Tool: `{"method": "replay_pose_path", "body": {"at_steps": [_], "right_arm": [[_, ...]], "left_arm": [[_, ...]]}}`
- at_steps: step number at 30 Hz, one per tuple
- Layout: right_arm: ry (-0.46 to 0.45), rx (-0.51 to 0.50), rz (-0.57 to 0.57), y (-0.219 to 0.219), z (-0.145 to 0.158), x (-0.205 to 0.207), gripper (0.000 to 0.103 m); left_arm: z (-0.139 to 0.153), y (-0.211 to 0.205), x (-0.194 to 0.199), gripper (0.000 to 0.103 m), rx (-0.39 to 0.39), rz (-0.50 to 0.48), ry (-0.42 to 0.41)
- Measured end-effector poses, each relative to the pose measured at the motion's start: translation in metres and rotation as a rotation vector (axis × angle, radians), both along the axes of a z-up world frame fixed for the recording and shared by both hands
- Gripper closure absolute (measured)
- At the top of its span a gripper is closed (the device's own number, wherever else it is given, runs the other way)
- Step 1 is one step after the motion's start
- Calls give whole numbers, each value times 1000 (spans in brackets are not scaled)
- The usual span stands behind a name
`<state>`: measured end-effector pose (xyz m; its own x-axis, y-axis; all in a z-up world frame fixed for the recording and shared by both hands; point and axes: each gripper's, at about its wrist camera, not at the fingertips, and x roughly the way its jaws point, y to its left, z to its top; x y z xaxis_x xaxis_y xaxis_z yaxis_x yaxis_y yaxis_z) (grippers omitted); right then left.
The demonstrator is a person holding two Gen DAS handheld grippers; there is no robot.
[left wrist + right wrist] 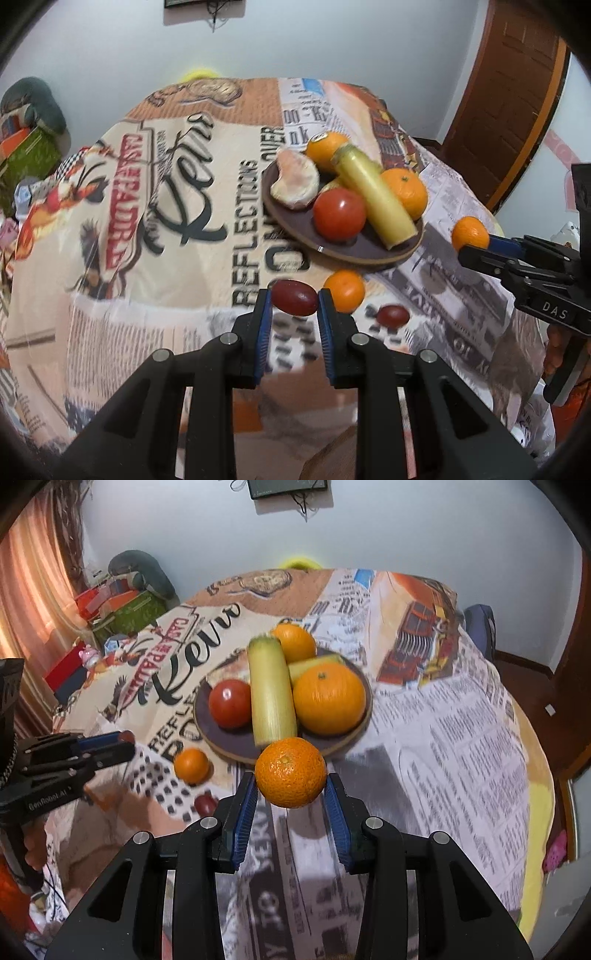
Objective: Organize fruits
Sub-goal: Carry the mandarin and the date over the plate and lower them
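My left gripper (294, 300) is shut on a dark red grape (294, 297) and holds it above the cloth, near the brown plate (354, 251). My right gripper (290, 781) is shut on a small orange (290, 772) just in front of the plate (221, 734); it also shows in the left wrist view (470, 232). The plate carries a tomato (340, 215), a yellow-green stalk (373, 194), two oranges (405, 192) and a peeled citrus piece (295, 181). A small orange (344, 290) and a second grape (393, 315) lie on the cloth.
The round table wears a printed newspaper-pattern cloth (184, 206). Boxes and clutter (118, 609) stand beyond its far left edge. A wooden door (509, 110) is at the right. The table edge drops off close to me.
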<state>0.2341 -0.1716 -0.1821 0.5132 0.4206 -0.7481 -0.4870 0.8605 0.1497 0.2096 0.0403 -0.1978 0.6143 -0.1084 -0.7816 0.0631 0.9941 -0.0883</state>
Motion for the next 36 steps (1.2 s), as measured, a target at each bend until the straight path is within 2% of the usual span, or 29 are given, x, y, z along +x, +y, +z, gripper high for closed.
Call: {"method": "replay_pose_path", "body": {"at_steps": [9, 19, 36], "right_arm": [[-35, 22, 0, 11, 10, 33, 68], [-51, -1, 16, 32, 2, 72, 68], [-45, 22, 3, 37, -5, 99, 68]], "left_arm": [[6, -4, 39, 79, -14, -7, -27], [-11, -3, 77, 79, -24, -10, -4], [-27, -2, 93, 78, -19, -2, 15]]}}
